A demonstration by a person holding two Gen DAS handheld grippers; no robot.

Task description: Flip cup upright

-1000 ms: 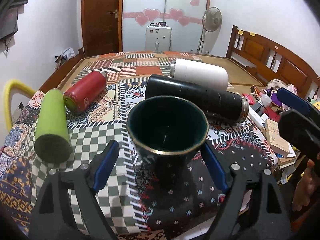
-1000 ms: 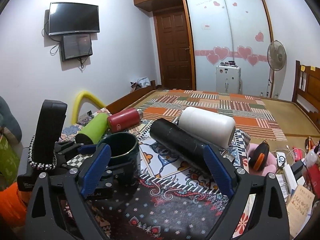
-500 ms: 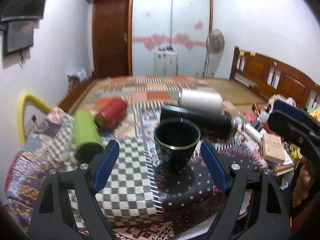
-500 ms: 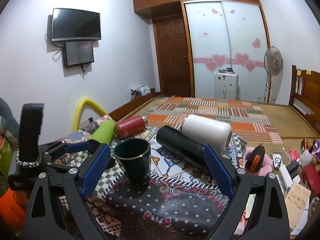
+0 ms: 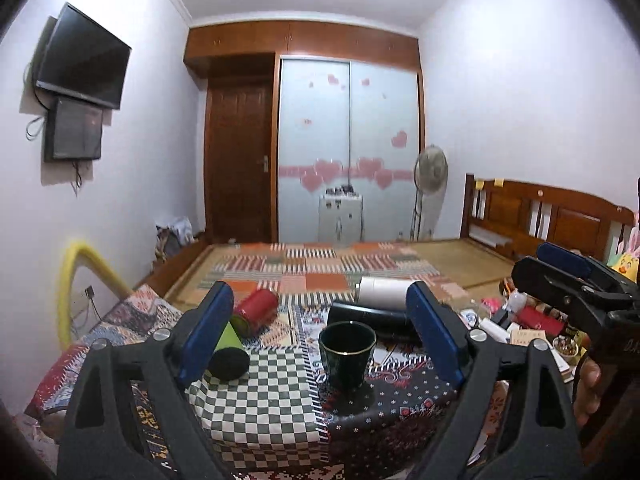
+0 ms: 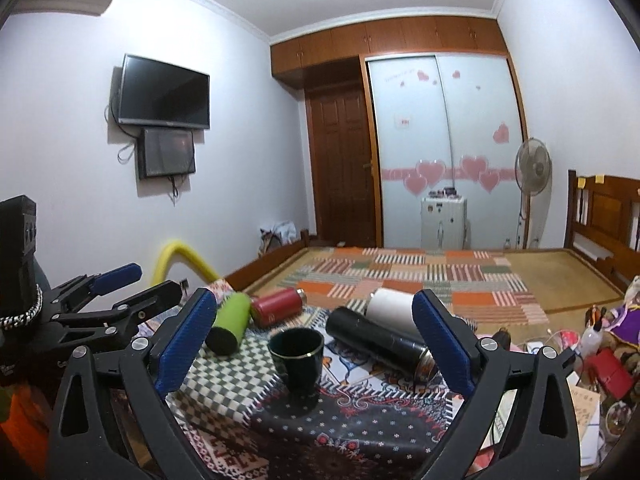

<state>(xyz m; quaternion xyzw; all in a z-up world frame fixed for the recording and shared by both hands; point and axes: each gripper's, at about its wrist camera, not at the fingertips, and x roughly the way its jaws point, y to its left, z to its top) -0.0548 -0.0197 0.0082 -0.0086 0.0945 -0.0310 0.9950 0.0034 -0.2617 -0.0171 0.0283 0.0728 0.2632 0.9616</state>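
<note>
A dark green cup (image 5: 347, 354) with a gold rim stands upright on the patterned tablecloth (image 5: 264, 400); it also shows in the right wrist view (image 6: 297, 360). My left gripper (image 5: 320, 336) is open and empty, drawn back from the cup with space between its blue pads and the cup. My right gripper (image 6: 314, 340) is open and empty, also back from the cup. The left gripper shows at the left of the right wrist view (image 6: 116, 292), and the right gripper at the right of the left wrist view (image 5: 560, 276).
Lying behind the cup are a green bottle (image 5: 229, 348), a red bottle (image 5: 256, 312), a black flask (image 5: 370, 318) and a white flask (image 5: 382, 294). Clutter (image 6: 600, 364) fills the area right of the table. A bed (image 6: 420, 276) lies beyond.
Both grippers have pulled back and up from the cup. The left gripper, close around the cup a second ago, is now clear of it. The cup stays upright.
</note>
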